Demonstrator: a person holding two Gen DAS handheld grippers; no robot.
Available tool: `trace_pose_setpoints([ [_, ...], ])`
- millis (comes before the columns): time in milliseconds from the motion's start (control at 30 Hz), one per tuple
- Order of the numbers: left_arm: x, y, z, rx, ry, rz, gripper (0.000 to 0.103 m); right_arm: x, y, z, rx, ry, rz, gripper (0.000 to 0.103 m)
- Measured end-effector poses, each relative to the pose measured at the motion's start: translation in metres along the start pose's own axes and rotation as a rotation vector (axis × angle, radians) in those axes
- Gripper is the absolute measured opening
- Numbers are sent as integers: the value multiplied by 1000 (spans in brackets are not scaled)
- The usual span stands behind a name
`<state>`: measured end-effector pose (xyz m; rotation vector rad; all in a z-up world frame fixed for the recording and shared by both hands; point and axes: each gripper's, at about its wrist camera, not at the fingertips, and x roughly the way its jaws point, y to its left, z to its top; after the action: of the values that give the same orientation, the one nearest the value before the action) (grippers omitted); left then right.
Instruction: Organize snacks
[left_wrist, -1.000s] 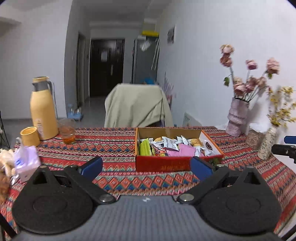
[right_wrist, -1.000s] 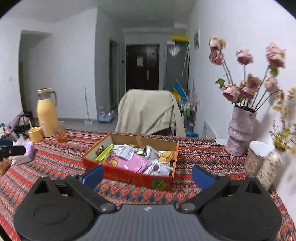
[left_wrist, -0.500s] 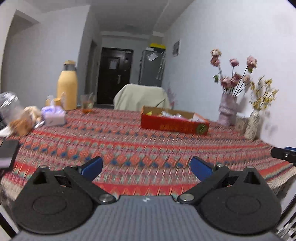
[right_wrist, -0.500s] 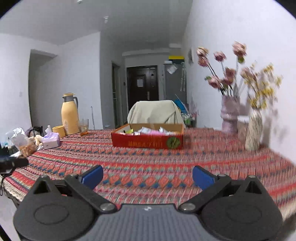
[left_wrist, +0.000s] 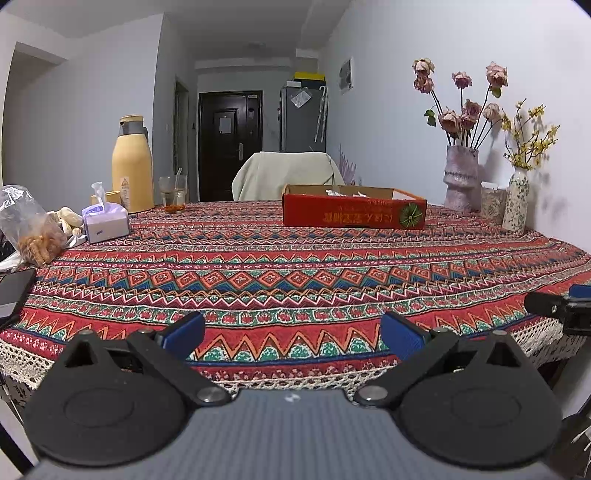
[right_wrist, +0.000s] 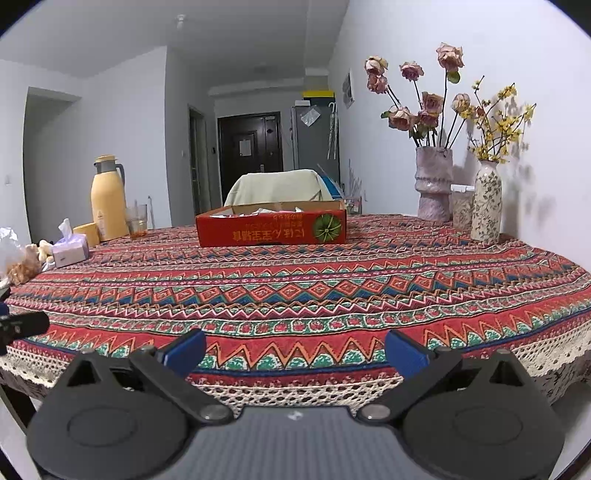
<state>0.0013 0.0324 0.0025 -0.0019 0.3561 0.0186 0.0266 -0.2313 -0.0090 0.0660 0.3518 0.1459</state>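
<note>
Both grippers, left gripper and right gripper, are held wide and empty; the snack box should be approached level.

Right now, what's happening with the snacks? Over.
Left gripper and right gripper open, empty. Red cardboard snack box far across patterned tablecloth. Nothing between.

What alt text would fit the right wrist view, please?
Open right gripper at the near edge of a patterned tablecloth; a red snack box sits far across. Two vases stand right, a yellow flask left.
</note>
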Motion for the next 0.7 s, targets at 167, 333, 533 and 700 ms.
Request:
trace_pose_setpoints([
  [167,0,1,-1,-7,2,-12,103,0,0,3,15,-5,14,103],
  [333,-4,2,-1,-7,-9,-17,103,-4,3,6,-1,-24,16,103],
  [533,-8,2,1,-6,-17,-15,103,-7,5,7,-6,-34,28,103],
  [700,-10,3,3,-9,-23,-16,103,-8,7,6,-14,-34,27,103],
])
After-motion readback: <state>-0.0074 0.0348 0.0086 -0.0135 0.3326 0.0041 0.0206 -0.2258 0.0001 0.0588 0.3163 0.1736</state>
